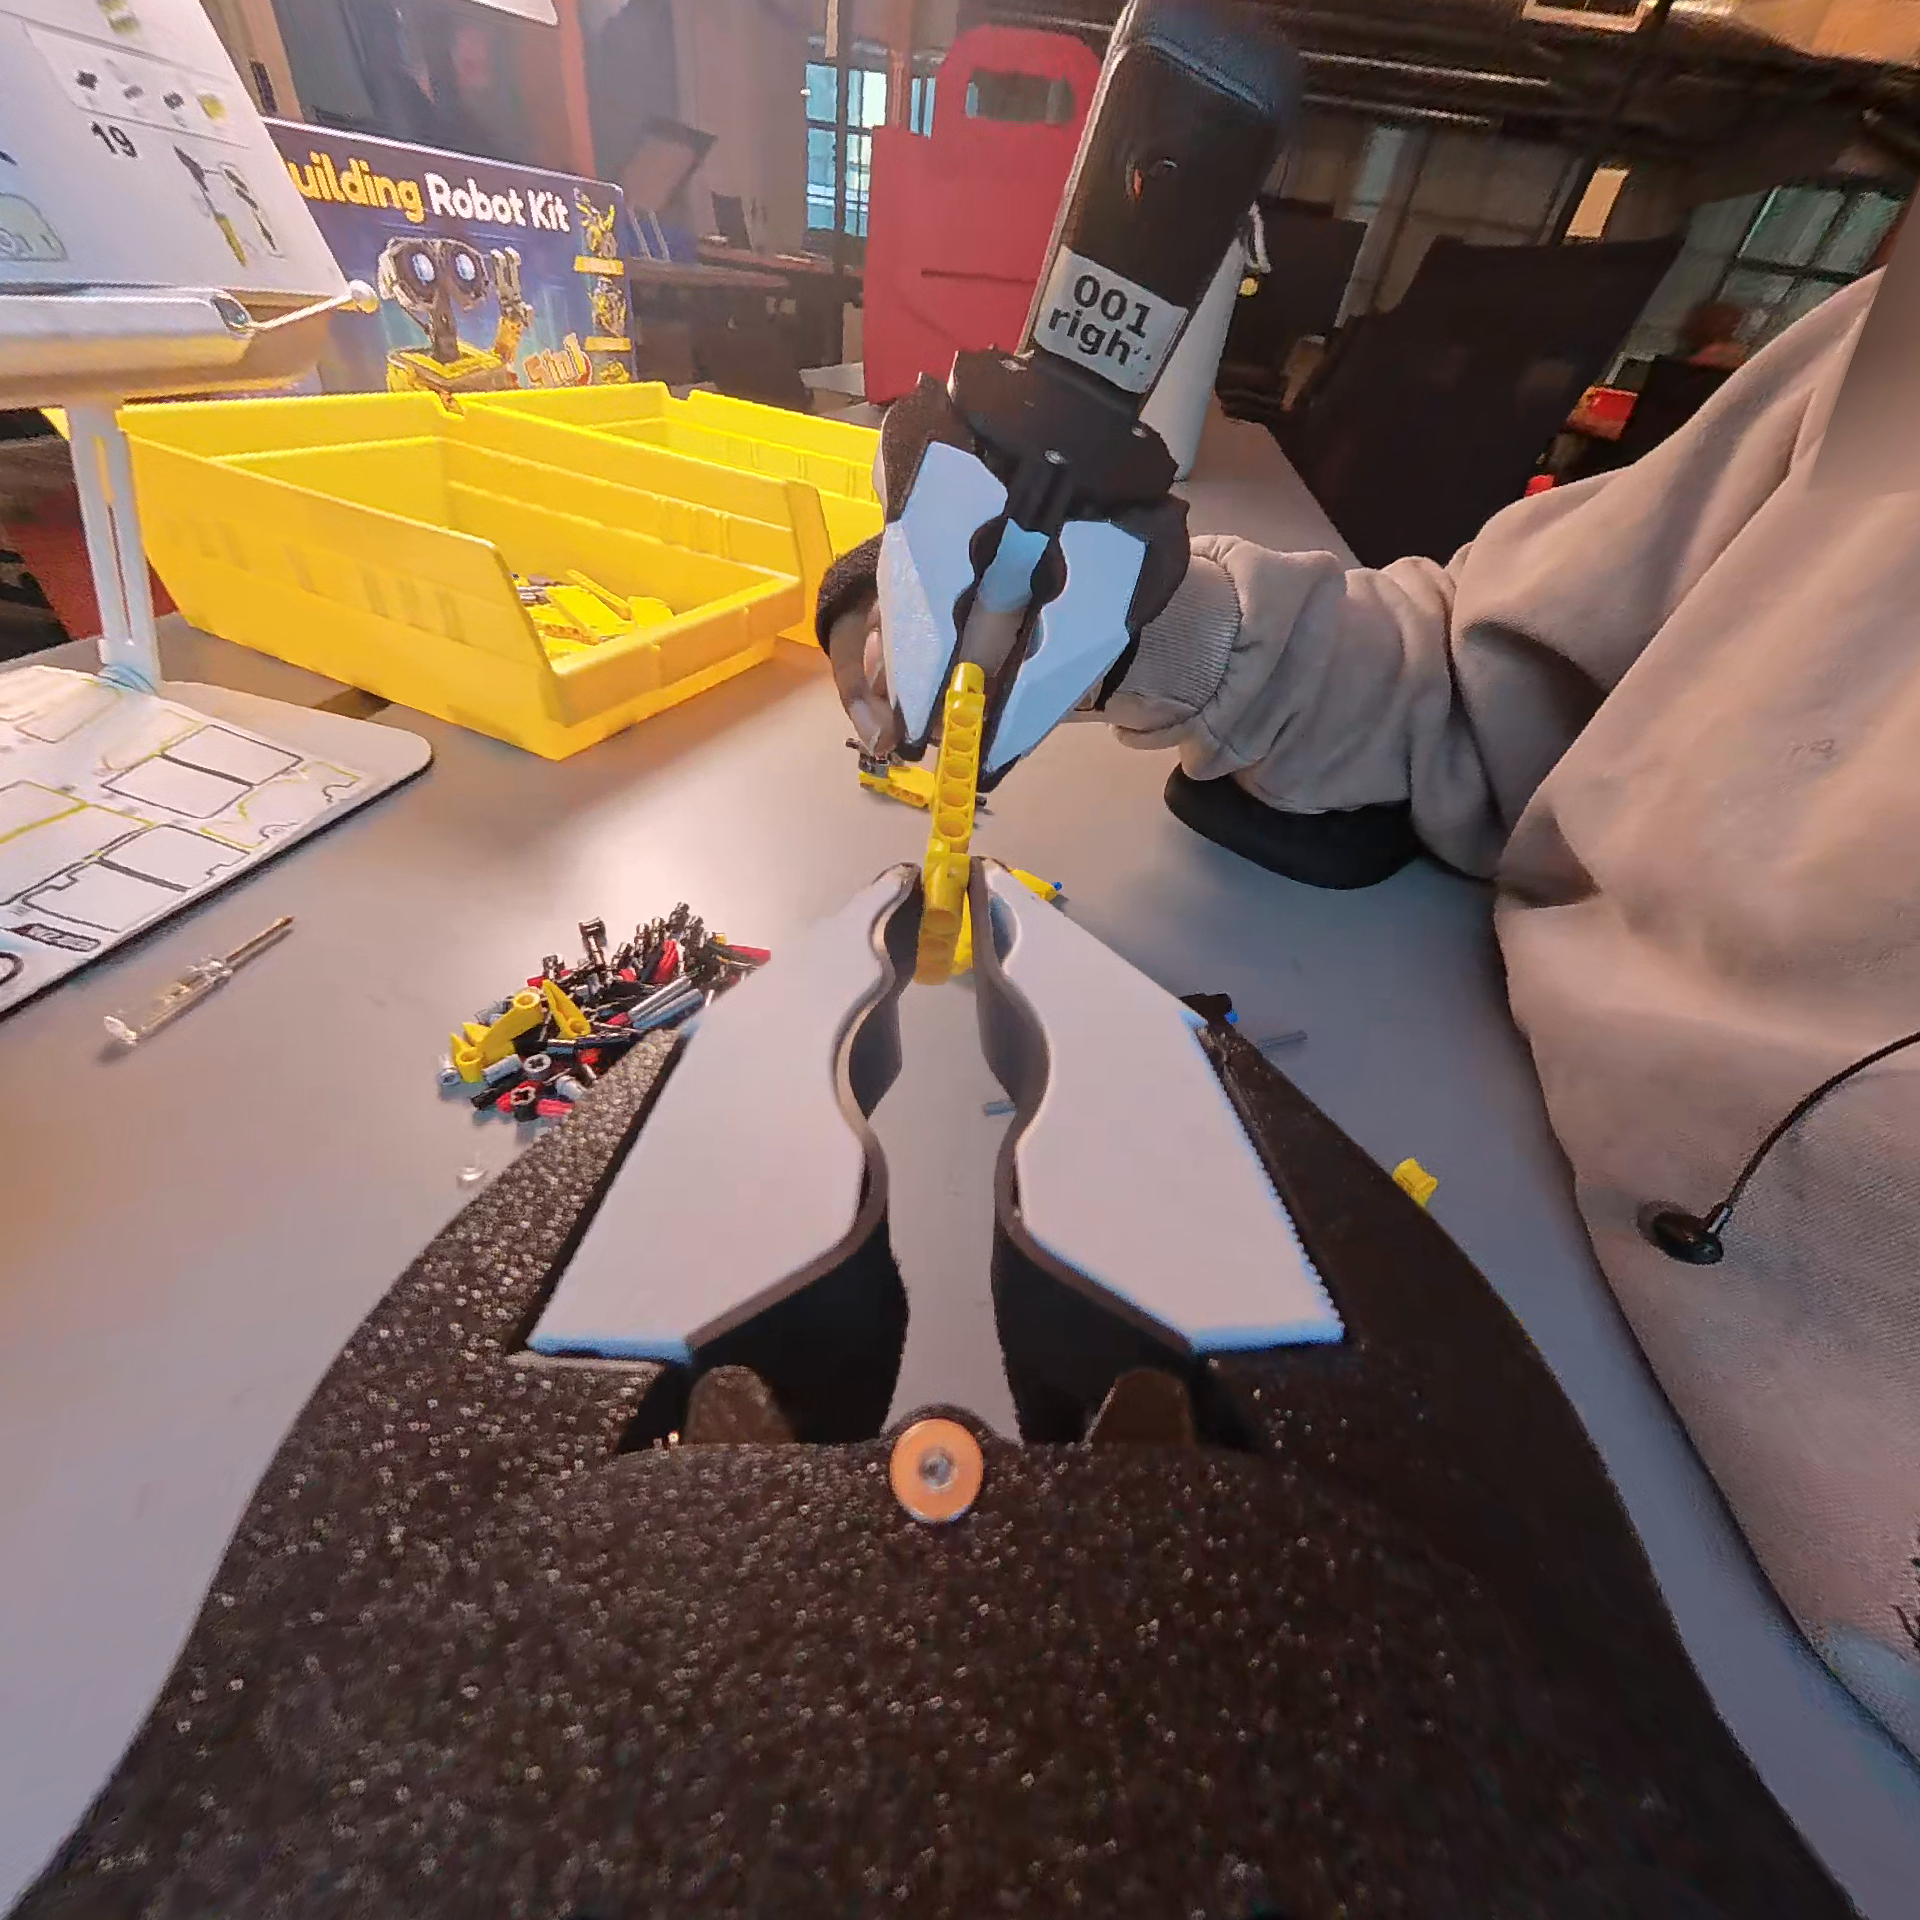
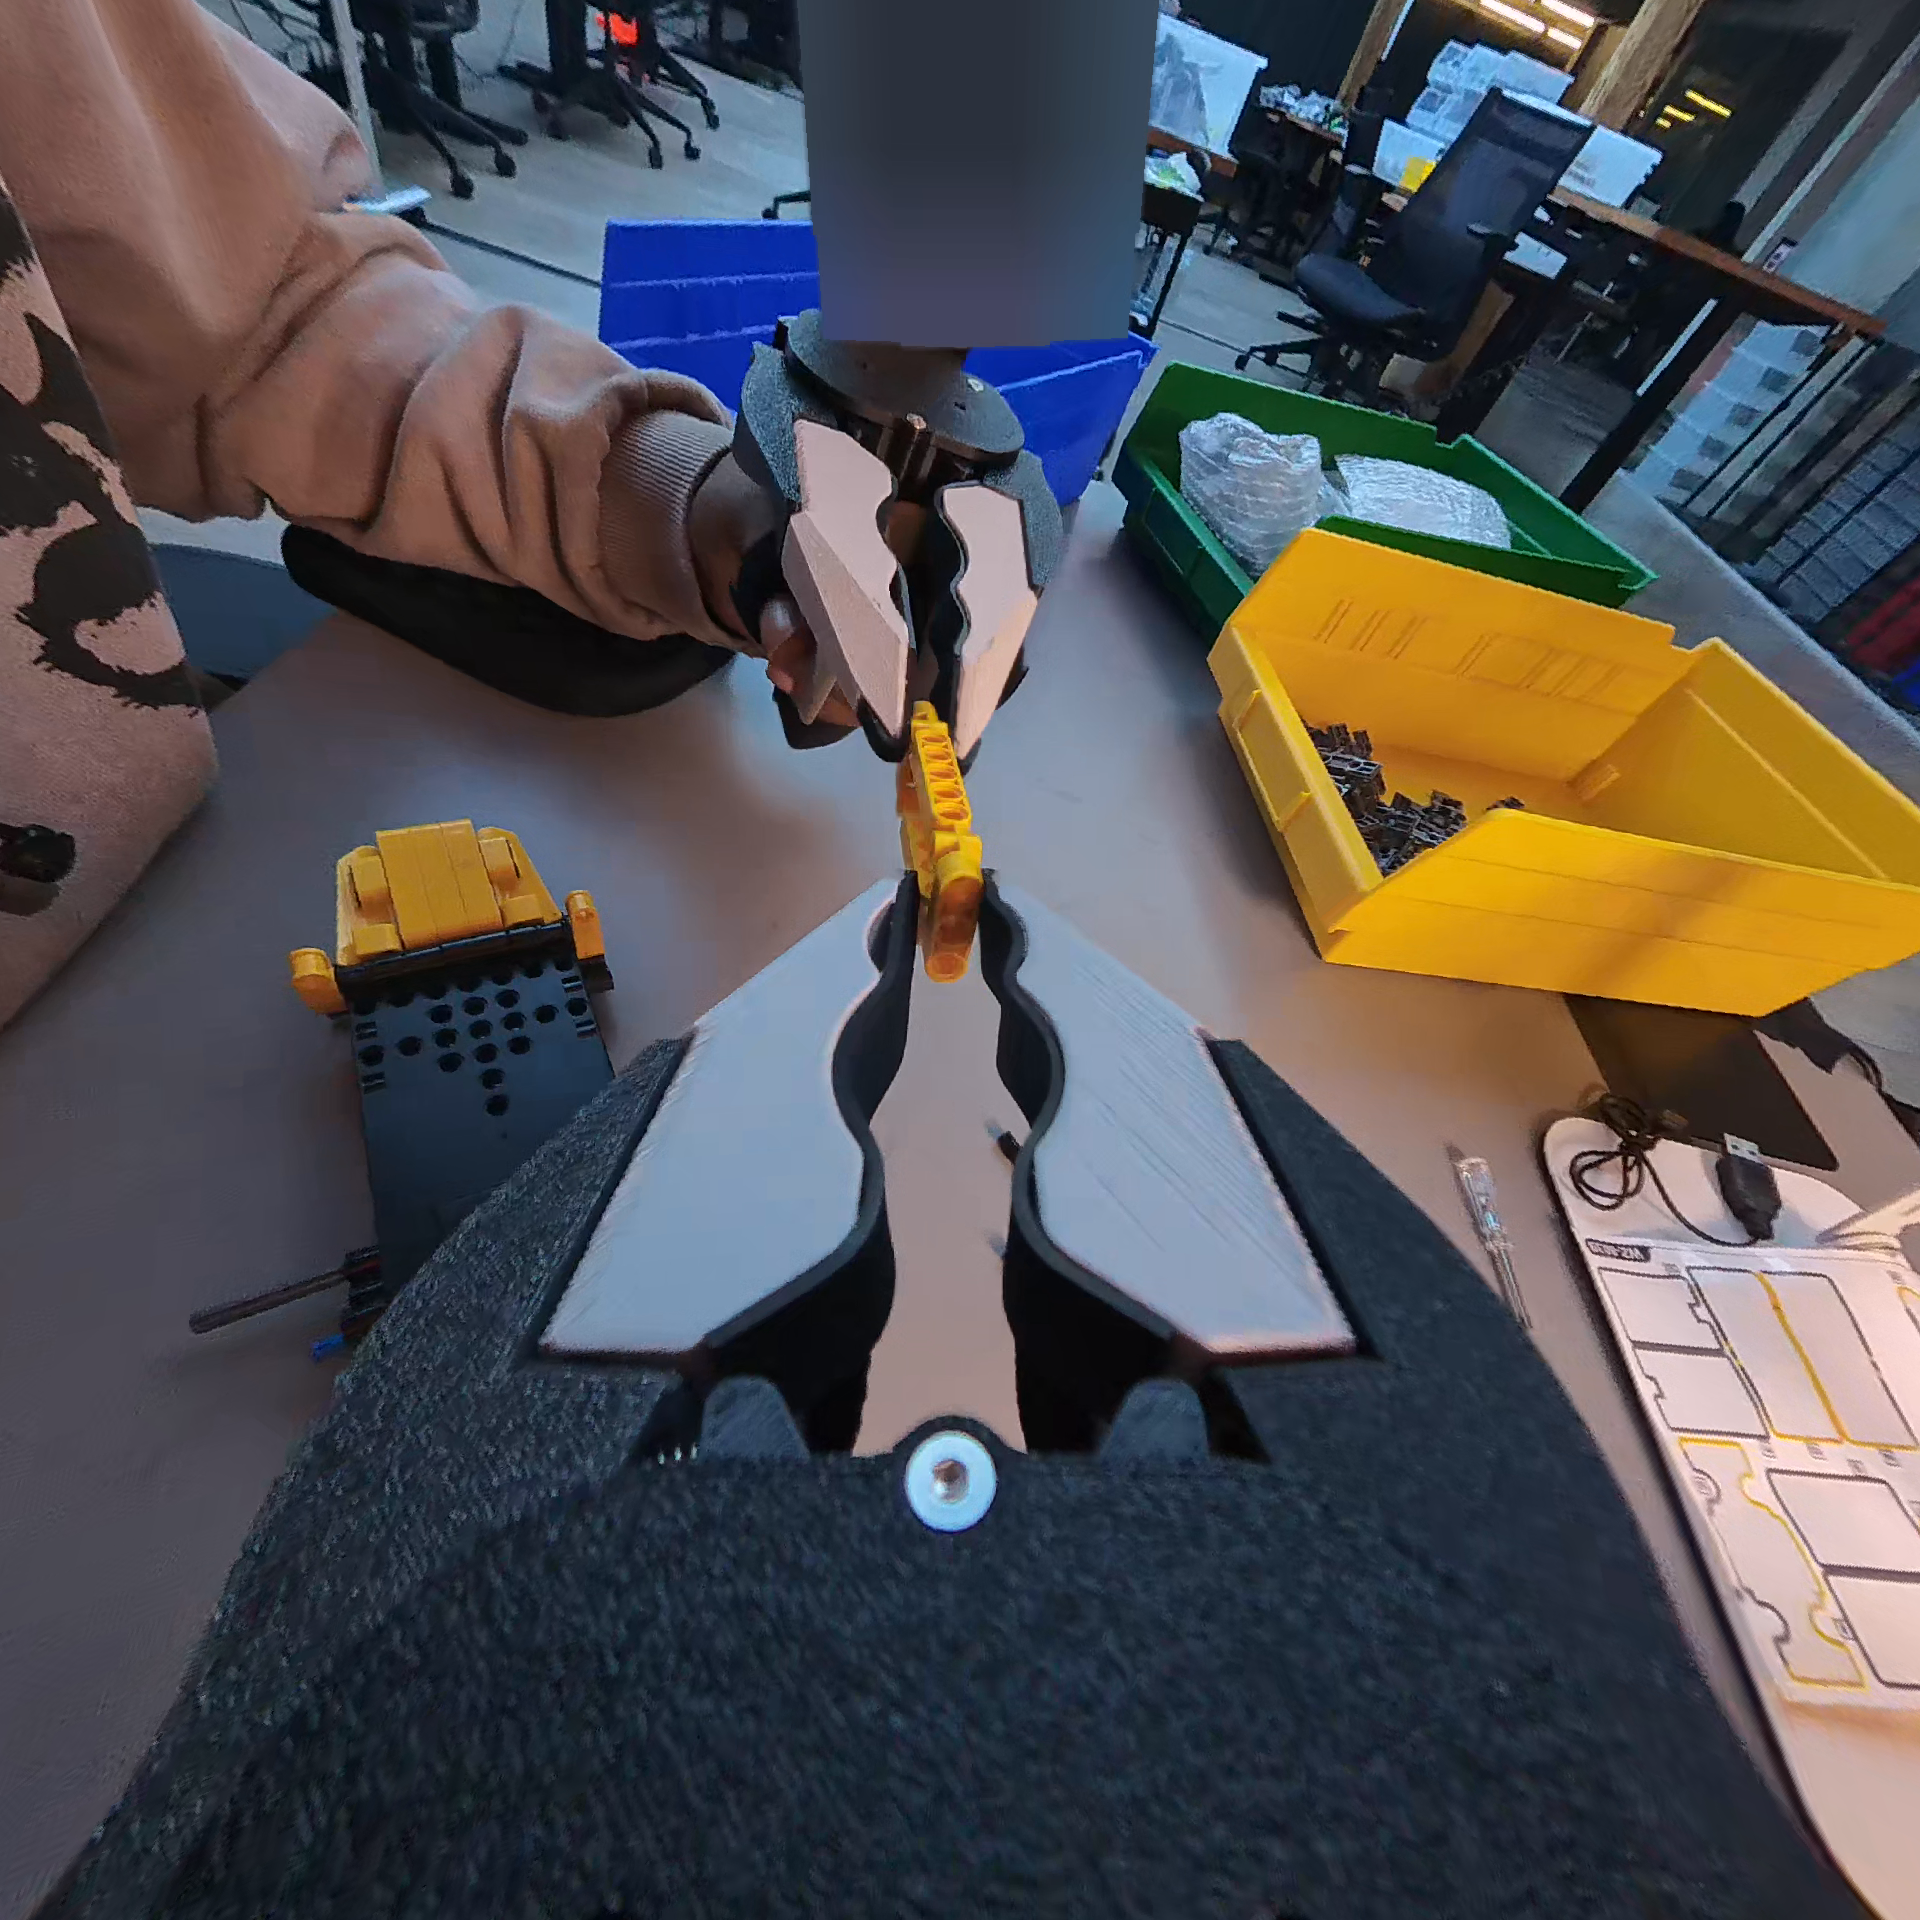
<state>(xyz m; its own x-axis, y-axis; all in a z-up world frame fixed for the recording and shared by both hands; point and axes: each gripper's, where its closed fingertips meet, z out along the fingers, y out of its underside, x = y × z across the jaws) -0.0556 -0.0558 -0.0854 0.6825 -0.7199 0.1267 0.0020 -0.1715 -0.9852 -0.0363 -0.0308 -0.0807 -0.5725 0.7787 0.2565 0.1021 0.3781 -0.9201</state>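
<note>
1. Left wrist view: at frame centre the left gripper is clamping one end of the yellow beam; the right gripper is pinching the far end, steadying it above the worktop.
2. Right wrist view: the right gripper is clamping the yellow beam at centre, the left gripper opposite; a partly built model is lying at left.

box: printed lettering, upper left | booklet page: printed number, top left | black handle sticker: writing, upper centre
</note>
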